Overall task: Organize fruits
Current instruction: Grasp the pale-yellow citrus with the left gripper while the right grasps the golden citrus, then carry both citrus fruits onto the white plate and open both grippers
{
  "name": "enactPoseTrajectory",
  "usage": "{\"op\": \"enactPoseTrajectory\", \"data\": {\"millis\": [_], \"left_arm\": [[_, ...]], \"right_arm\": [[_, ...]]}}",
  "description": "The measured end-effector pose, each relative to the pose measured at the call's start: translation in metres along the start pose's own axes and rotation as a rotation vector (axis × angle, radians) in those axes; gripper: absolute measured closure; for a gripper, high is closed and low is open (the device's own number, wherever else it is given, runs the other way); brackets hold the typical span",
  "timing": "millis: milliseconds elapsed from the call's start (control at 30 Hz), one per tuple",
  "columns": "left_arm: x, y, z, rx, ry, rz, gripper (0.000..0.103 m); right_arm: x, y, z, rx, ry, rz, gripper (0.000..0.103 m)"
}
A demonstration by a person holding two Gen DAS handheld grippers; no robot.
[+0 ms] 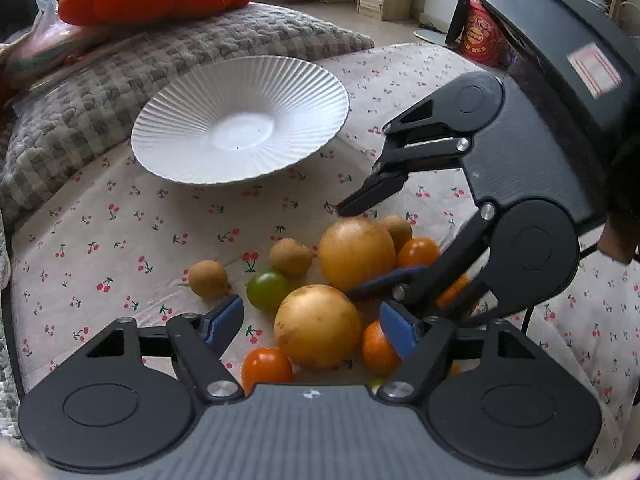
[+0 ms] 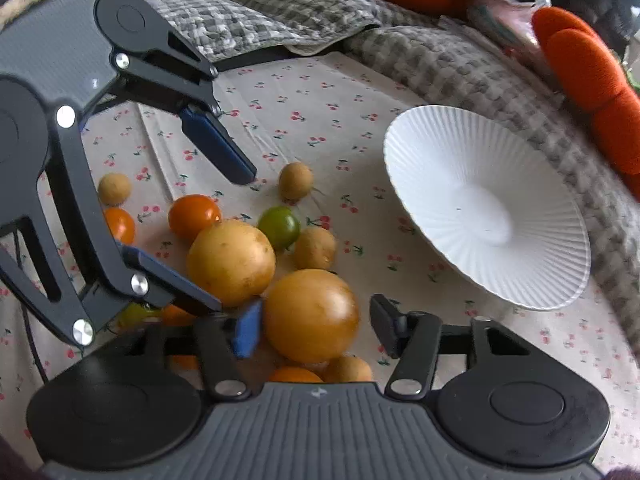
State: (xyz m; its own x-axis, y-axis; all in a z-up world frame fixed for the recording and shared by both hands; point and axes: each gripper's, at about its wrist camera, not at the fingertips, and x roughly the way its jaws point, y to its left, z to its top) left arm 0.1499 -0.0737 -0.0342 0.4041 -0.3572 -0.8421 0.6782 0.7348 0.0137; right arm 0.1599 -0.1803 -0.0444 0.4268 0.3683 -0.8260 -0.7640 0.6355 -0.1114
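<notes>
Both grippers, L (image 1: 312, 326) and R (image 2: 316, 326), unclenched astride yellow fruits (image 1: 318, 326); pads to be centred before squeezing, then carried to plate (image 1: 240, 120).

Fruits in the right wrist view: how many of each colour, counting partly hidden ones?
Large yellow: 2
Small brown: 4
Orange: at least 4, some hidden under the grippers
Green: 2, one half hidden
Total: at least 12
</notes>
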Motion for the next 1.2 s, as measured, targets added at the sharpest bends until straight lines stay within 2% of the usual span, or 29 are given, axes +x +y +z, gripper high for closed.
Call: {"op": "enactPoseTrajectory", "data": {"millis": [100,233,467,600,700,767,800,833,1067,1200], "left_arm": [[0.002,-0.001,0.002,-0.009,0.009,-0.017,0.044],[0.002,0.001,0.003,-0.014,0.008,-0.029,0.046],[0.01,0.002,0.013,-0.091,0.029,-0.056,0.047],[0.019,0.001,0.016,-0.155,0.05,-0.033,0.045],[0.03,0.0,0.015,-0.21,0.09,0.003,0.046],[0.033,-0.008,0.014,-0.191,0.098,0.045,0.051],[0.034,-0.012,0.015,-0.177,0.099,0.065,0.058],[0.034,-0.015,0.016,-0.173,0.099,0.078,0.059],[0.031,-0.016,0.014,-0.215,0.083,0.081,0.059],[0.018,-0.013,0.014,-0.245,0.055,0.083,0.059]], "right_arm": [[0.005,0.003,-0.002,-0.012,0.009,-0.012,0.058],[-0.003,0.001,-0.001,-0.007,0.006,-0.051,0.059],[-0.075,-0.017,0.001,0.132,-0.139,-0.184,0.059],[-0.114,-0.014,-0.001,0.228,-0.237,-0.215,0.059],[-0.128,-0.005,0.002,0.24,-0.273,-0.234,0.059],[-0.134,-0.001,0.003,0.25,-0.292,-0.236,0.059],[-0.137,0.0,0.002,0.256,-0.301,-0.232,0.059],[-0.14,0.001,0.002,0.262,-0.309,-0.234,0.059],[-0.148,-0.005,0.0,0.334,-0.353,-0.241,0.059],[-0.143,-0.003,-0.002,0.328,-0.339,-0.25,0.059]]}}
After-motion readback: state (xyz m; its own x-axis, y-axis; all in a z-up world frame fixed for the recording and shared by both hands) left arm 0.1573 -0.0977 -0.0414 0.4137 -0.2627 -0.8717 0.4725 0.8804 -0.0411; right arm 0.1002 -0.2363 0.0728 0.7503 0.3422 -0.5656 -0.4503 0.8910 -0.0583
